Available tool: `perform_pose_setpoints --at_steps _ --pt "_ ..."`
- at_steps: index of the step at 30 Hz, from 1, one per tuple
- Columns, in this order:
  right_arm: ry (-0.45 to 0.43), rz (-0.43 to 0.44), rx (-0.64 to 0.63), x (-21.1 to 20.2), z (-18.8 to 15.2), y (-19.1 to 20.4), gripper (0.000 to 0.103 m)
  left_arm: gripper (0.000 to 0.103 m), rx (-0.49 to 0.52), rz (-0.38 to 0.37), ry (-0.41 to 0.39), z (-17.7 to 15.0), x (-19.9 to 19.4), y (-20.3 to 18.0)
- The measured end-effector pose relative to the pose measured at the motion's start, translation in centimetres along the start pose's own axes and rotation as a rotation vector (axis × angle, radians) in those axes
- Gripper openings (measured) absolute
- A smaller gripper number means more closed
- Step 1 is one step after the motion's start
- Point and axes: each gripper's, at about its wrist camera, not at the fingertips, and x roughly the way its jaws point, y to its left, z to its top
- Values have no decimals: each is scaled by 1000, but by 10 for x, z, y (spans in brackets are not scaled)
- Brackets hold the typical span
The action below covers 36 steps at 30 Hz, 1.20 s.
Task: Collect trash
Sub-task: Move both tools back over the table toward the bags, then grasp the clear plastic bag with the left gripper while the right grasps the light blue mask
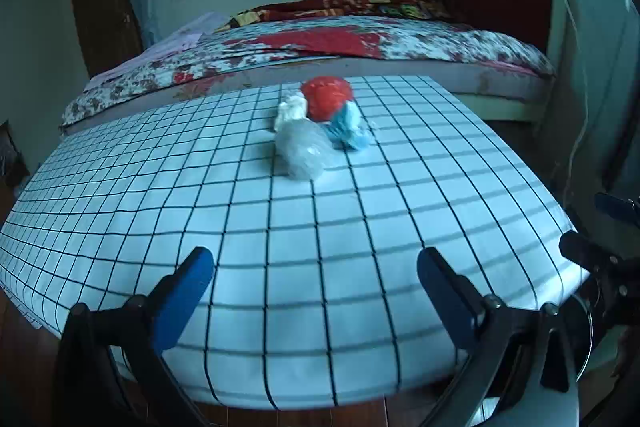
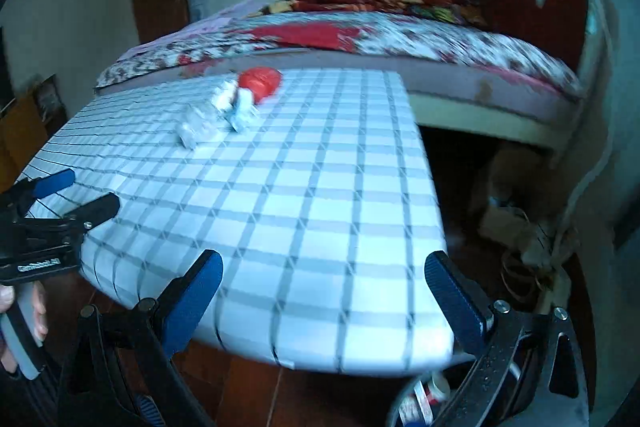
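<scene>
A small heap of trash lies toward the far side of the checked table (image 1: 320, 267). It holds a red crumpled wad (image 1: 326, 97), a white paper ball (image 1: 290, 111), a blue crumpled piece (image 1: 348, 127) and a clear plastic bag (image 1: 304, 147). My left gripper (image 1: 316, 287) hovers open over the near edge, well short of the heap and holding nothing. In the right wrist view the heap sits far left, with the red wad (image 2: 260, 81) at its back. My right gripper (image 2: 326, 287) is open and empty over the table's near right corner.
A bed (image 1: 360, 43) with a floral cover and a red headboard stands right behind the table. A round grey container (image 1: 560, 387) sits below the table's near right corner. Cables and clutter (image 2: 528, 251) lie on the floor to the right. A hand (image 2: 24, 319) holds the left gripper.
</scene>
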Motion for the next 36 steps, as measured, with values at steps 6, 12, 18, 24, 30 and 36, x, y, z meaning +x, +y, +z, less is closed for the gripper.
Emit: perform_pose_setpoints --at_steps 6,12,18,24,30,36 --pt "7 41 -91 59 55 22 101 82 -64 -31 14 36 48 17" --pt "41 81 -101 113 82 21 85 73 -85 -61 40 61 95 18" --pt "69 128 -111 147 95 27 77 59 -79 -74 117 72 140 23" --pt "85 198 -122 176 112 50 75 34 -102 -118 131 67 150 46" --pt "147 205 -143 218 124 74 65 34 -79 -82 118 61 141 63" --pt "151 182 -173 222 125 85 30 34 -60 -70 126 59 140 63"
